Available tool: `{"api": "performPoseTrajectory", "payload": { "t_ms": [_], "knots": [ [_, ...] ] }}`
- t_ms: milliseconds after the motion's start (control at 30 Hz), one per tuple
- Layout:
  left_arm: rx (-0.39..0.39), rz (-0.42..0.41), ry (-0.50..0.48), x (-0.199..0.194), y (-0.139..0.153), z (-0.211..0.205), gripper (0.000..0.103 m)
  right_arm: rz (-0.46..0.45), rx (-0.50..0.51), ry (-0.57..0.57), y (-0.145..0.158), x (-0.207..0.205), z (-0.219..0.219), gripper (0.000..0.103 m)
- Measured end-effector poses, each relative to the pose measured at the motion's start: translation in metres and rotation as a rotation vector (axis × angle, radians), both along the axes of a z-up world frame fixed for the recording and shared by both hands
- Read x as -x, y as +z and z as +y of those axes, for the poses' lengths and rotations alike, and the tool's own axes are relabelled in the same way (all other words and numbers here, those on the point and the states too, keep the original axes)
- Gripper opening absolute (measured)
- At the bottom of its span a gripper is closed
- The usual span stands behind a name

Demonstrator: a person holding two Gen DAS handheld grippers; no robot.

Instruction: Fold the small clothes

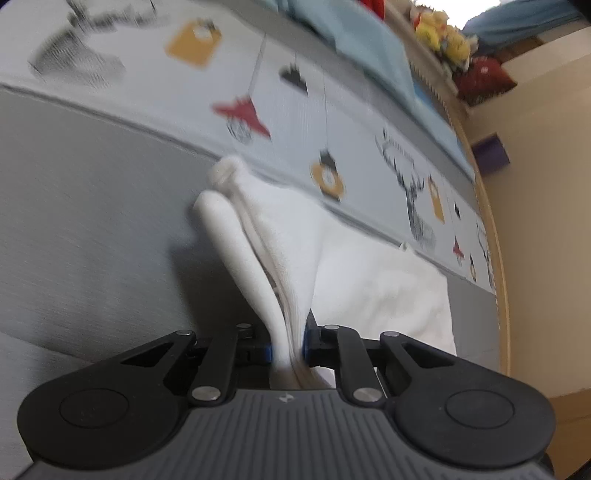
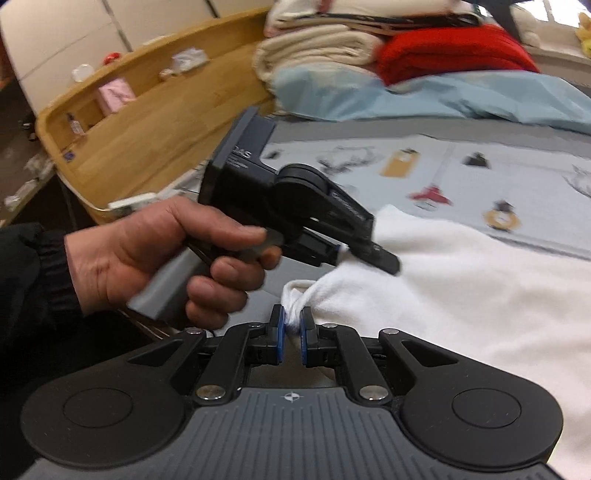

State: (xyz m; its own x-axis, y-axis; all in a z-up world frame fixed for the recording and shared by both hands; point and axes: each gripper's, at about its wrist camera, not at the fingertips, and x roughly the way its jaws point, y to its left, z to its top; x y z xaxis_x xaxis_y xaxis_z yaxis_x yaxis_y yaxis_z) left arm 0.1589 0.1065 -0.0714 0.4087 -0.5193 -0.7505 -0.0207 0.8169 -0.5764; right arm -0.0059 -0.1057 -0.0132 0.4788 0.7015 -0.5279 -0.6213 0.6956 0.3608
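On the bed (image 1: 92, 221), with each hand-held gripper, left (image 1: 288, 345) and right (image 2: 291, 334), clamped on the white garment (image 2: 461, 295), lift both evenly, keeping its edge taut.

Home bedroom: bed (image 2: 498, 122) with printed sheet (image 1: 332, 122) across frame, folded blankets (image 2: 317, 51) top centre, wooden headboard shelf (image 2: 129, 122) upper left, plush toys (image 1: 443, 29) top right.

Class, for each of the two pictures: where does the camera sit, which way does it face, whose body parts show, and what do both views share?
Left wrist: on the left tool, facing down along its fingers at the white garment pinched there, printed bedspread behind; no body shows.
Right wrist: on the right tool, clamped on the garment's edge, facing the headboard; the left hand and dark sleeve show.
Shared: garment, bedspread, left tool.
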Motion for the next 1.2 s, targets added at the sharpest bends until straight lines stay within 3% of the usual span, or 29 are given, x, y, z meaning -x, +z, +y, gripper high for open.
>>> {"api": "performPoseTrajectory", "payload": {
  "t_ms": [167, 367, 533, 833, 900, 1000, 1100, 1200],
  "knots": [
    [-0.002, -0.076, 0.124, 0.025, 0.029, 0.047, 0.015, -0.019, -0.069, 0.028, 0.011, 0.002, 0.014, 0.008],
    [-0.069, -0.107, 0.081, 0.027, 0.048, 0.029, 0.015, -0.034, -0.049, -0.006, 0.013, 0.009, -0.006, 0.008],
    [-0.054, -0.155, 0.001, 0.014, 0.062, -0.028, 0.015, -0.044, -0.033, -0.134, 0.013, 0.015, -0.060, 0.008],
    [-0.014, -0.291, -0.234, 0.009, 0.077, -0.183, 0.015, 0.001, -0.015, -0.496, 0.002, 0.037, -0.191, 0.007],
    [-0.011, -0.315, -0.280, 0.015, 0.076, -0.211, 0.020, 0.017, 0.007, -0.572, -0.005, 0.044, -0.211, 0.007],
    [0.020, -0.339, -0.330, 0.023, 0.075, -0.232, 0.026, 0.096, 0.100, -0.678, -0.024, 0.043, -0.233, 0.007],
    [0.043, -0.350, -0.321, 0.026, 0.076, -0.226, 0.027, 0.278, 0.179, -0.760, -0.056, 0.031, -0.249, 0.007],
    [0.005, -0.294, -0.315, 0.021, 0.068, -0.214, 0.027, 0.444, 0.132, -0.788, -0.080, 0.024, -0.260, 0.008]
  ]
}}
